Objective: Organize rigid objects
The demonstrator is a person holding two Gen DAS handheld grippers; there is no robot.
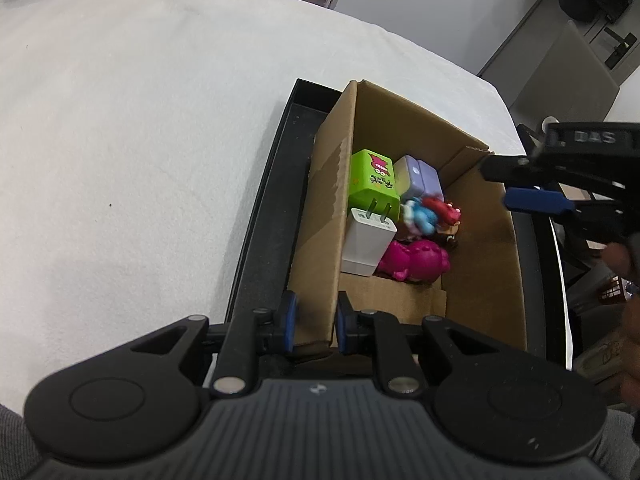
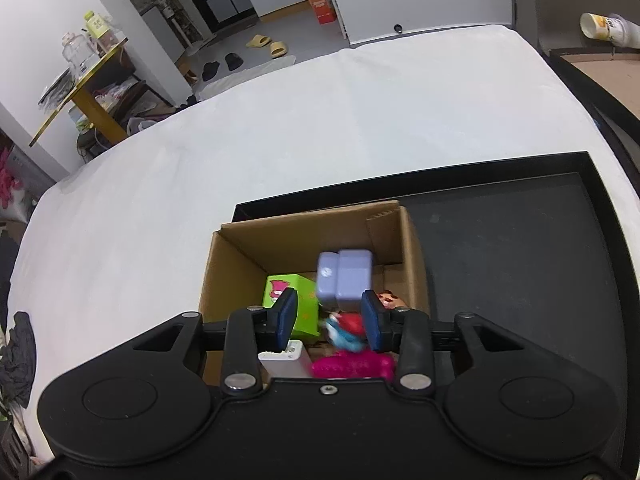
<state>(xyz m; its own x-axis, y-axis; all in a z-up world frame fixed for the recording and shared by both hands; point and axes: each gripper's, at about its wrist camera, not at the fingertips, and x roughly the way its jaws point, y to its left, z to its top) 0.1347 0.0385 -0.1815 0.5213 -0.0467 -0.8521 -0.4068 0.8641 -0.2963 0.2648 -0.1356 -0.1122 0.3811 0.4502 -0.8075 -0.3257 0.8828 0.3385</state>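
An open cardboard box point(image 1: 484, 264) stands in a black tray point(image 1: 264, 240) on the white-covered table. Inside lie a green charger point(image 1: 370, 184), a white charger point(image 1: 366, 246), a magenta toy point(image 1: 416, 260), a blue and red figure point(image 1: 428, 216) and a lilac charger point(image 1: 420, 178). My left gripper point(image 1: 318, 320) is shut on the box's near left wall. My right gripper point(image 2: 328, 320) hangs over the box point(image 2: 232, 272), jaws open. The blurred lilac charger point(image 2: 344, 280) sits just beyond its pads, clear of the left pad. In the left wrist view the right gripper point(image 1: 516, 186) reaches in from the right.
The tray's bare black floor point(image 2: 500, 260) stretches right of the box. White tablecloth point(image 1: 140, 140) spreads left and beyond. A hand point(image 1: 618, 258) holds the right gripper at the table's right edge. Another dark-rimmed surface point(image 2: 592, 76) stands past the far right corner.
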